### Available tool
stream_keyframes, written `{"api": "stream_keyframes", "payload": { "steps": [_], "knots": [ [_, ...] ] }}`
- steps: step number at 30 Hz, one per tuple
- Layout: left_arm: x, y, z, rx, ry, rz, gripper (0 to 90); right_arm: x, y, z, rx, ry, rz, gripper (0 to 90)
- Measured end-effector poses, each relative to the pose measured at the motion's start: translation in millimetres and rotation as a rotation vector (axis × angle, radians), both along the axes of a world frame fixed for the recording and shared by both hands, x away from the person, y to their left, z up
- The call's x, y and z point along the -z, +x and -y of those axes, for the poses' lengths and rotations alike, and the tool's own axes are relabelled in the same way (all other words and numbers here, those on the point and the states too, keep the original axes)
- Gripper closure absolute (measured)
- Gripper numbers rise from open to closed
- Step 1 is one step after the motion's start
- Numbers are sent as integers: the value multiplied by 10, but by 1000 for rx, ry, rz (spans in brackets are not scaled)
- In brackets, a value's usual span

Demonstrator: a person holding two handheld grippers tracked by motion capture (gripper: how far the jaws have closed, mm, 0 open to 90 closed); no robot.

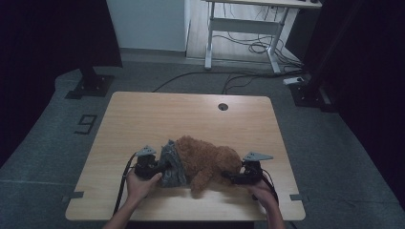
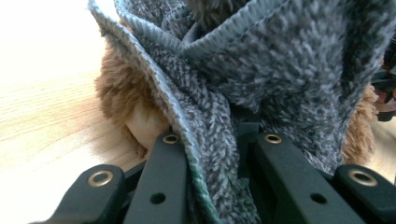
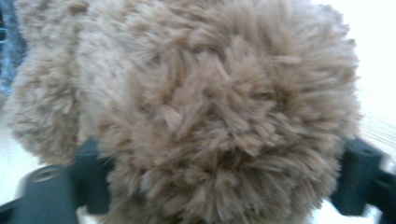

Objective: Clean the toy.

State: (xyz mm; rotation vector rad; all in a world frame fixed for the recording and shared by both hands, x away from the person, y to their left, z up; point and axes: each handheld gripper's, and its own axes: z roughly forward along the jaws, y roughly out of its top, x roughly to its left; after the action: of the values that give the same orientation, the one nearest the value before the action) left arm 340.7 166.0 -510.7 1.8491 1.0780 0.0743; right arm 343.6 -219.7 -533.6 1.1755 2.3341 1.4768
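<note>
In the right gripper view, the brown fluffy toy [image 3: 196,107] is blurry and so close that its edges run off the picture, and its fur hides most of the two black jaws. In the left gripper view, the grey knitted cloth [image 2: 261,70] covers most of the toy and is cut off at the top. In the high view, the person's arms are cut off at the bottom.

Wood table [image 1: 143,119] w/ grommet hole [image 1: 223,106], floor cables [image 1: 248,45]

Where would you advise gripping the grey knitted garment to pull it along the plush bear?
Best at its ribbed hem, from the plush bear's foot end, the left of the high view. There the grey knitted garment bunches into a thin fold that fits between narrow jaws; the left gripper already pinches it so, while the right gripper straddles the bear's head.
</note>
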Motion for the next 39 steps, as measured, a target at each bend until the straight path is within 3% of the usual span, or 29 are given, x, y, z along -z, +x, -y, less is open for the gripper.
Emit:
{"api": "stream_keyframes", "payload": {
  "steps": [3,7,12,14,15,22,28,31,34,37,39],
  "knots": [
    [10,20,17,-2,-3,-6,804,-36,-45,-38,-13,-14,66,383],
    [7,37,7,-11,-13,-11,808,-108,-104,-143,-13,-56,182,457],
    [-54,107,-18,-25,27,13,809,-138,-87,-274,-3,-119,331,459],
    [-48,163,-33,-44,22,9,809,-158,-59,-357,15,-166,405,435],
    [-40,183,-46,-48,13,1,809,-159,-41,-372,19,-174,417,423],
    [-114,54,-129,-11,25,9,799,-33,-5,-229,-25,-190,405,318],
    [-569,-26,-159,-19,-9,108,791,15,-87,-133,-33,-193,402,254],
    [-868,30,-9,0,-8,165,787,22,-104,-119,-29,-182,395,233],
    [-1086,149,197,23,1,197,786,22,-105,-109,-27,-178,389,212],
    [-1170,296,400,45,1,189,786,25,-107,-104,-27,-177,386,207],
    [-1154,393,548,55,35,172,786,29,-108,-107,-23,-172,384,203]
  ]
}}
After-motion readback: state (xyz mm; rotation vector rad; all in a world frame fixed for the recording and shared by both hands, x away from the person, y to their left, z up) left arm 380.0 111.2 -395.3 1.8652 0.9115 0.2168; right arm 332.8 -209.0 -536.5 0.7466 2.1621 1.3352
